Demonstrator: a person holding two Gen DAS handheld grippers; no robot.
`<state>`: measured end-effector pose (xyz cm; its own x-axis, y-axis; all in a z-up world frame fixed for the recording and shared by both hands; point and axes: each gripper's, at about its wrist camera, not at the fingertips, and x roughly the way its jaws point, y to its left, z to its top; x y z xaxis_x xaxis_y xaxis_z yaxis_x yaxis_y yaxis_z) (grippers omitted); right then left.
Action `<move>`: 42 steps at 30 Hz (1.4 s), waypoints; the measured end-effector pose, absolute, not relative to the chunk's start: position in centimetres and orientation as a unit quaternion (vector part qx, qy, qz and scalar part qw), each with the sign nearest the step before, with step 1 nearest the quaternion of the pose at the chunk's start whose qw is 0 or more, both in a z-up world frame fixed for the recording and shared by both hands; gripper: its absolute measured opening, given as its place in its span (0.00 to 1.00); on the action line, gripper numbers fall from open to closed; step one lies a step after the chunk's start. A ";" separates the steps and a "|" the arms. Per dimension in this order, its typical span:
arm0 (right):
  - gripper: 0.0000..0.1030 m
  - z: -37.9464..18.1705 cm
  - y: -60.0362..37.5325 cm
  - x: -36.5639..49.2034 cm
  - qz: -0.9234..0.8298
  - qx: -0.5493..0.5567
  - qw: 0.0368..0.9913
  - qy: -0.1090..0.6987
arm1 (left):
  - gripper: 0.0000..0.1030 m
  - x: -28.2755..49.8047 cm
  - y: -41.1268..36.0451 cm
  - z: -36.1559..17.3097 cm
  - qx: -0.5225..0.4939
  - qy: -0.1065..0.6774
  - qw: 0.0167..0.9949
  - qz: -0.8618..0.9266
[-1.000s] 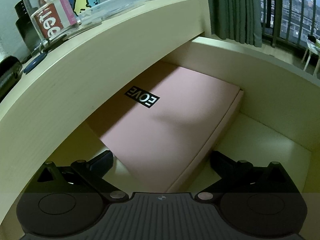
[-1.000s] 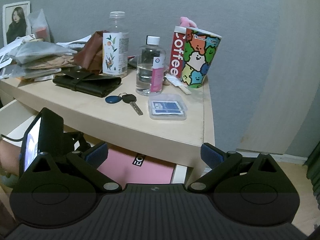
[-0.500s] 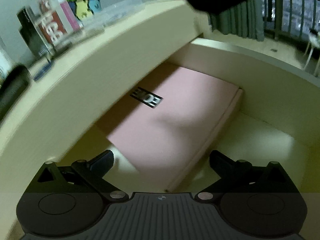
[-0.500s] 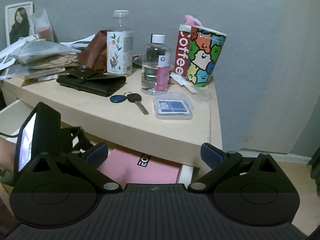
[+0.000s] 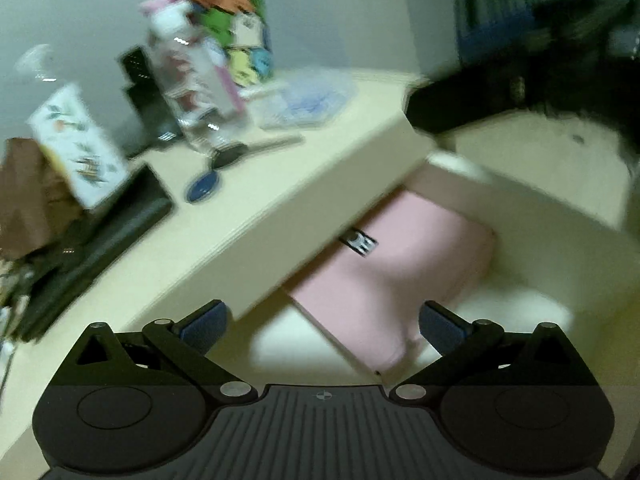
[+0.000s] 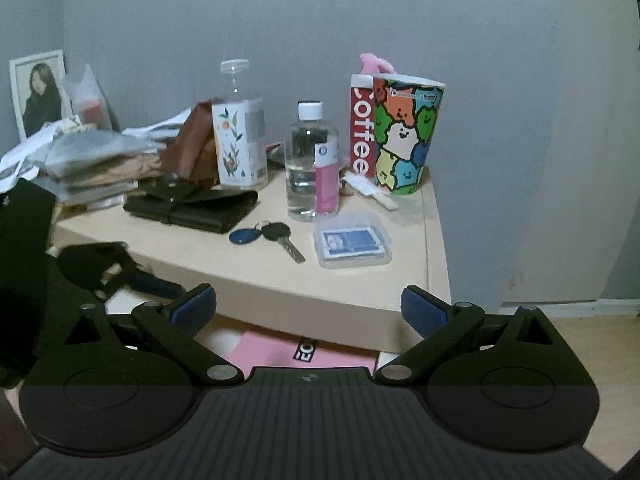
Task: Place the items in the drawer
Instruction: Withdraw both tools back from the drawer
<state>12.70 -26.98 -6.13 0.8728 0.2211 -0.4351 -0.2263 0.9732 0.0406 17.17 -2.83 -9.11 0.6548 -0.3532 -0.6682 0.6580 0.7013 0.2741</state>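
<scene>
A pink flat box (image 5: 404, 264) with a black label lies in the open drawer (image 5: 552, 208) under the desk top (image 5: 288, 196); its edge also peeks out as the pink box (image 6: 272, 354) in the right wrist view. My left gripper (image 5: 322, 320) is open and empty above the drawer's front, and the view is motion-blurred. My right gripper (image 6: 308, 306) is open and empty in front of the desk edge (image 6: 304, 296). On the desk lie keys with a blue fob (image 6: 264, 236), a clear case of blue cards (image 6: 352, 242) and a black wallet (image 6: 192, 208).
On the desk stand a clear bottle (image 6: 308, 160), a labelled bottle (image 6: 240, 140), a cartoon cup (image 6: 404, 136), a red coffee carton (image 6: 360, 128), a brown bag (image 6: 192, 148) and stacked papers (image 6: 80, 160). The other gripper's dark body (image 6: 28, 280) fills the left edge.
My left gripper has lifted and swung left out of the drawer, so the desk top's items now show. The right gripper has moved a little closer to the desk.
</scene>
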 end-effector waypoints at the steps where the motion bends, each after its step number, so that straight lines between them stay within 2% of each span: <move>1: 0.99 -6.1 -27.0 12.7 0.116 -0.002 0.968 0.222 | 1.00 17.0 -3.1 -8.6 0.246 0.295 0.878 -0.285; 7: 0.99 -6.0 -25.7 12.6 0.127 0.007 0.972 0.199 | 1.00 15.7 -2.5 -6.5 0.207 0.260 0.917 -0.222; 25: 0.99 -7.0 -16.3 10.7 0.173 -0.049 0.976 0.125 | 1.00 10.5 12.0 -7.5 -0.008 0.185 0.981 -0.058; 31: 0.99 -7.9 -14.8 8.6 0.133 -0.019 0.983 0.122 | 1.00 5.5 13.1 -8.4 -0.035 0.142 0.989 -0.016; 37: 0.99 -8.7 -12.7 2.3 0.089 0.068 0.988 0.111 | 1.00 0.4 14.3 -9.3 -0.044 0.095 0.994 0.035; 42: 0.99 -10.6 -8.1 -2.9 0.047 0.040 0.991 0.121 | 1.00 -2.2 15.0 -10.4 -0.022 0.063 0.996 0.059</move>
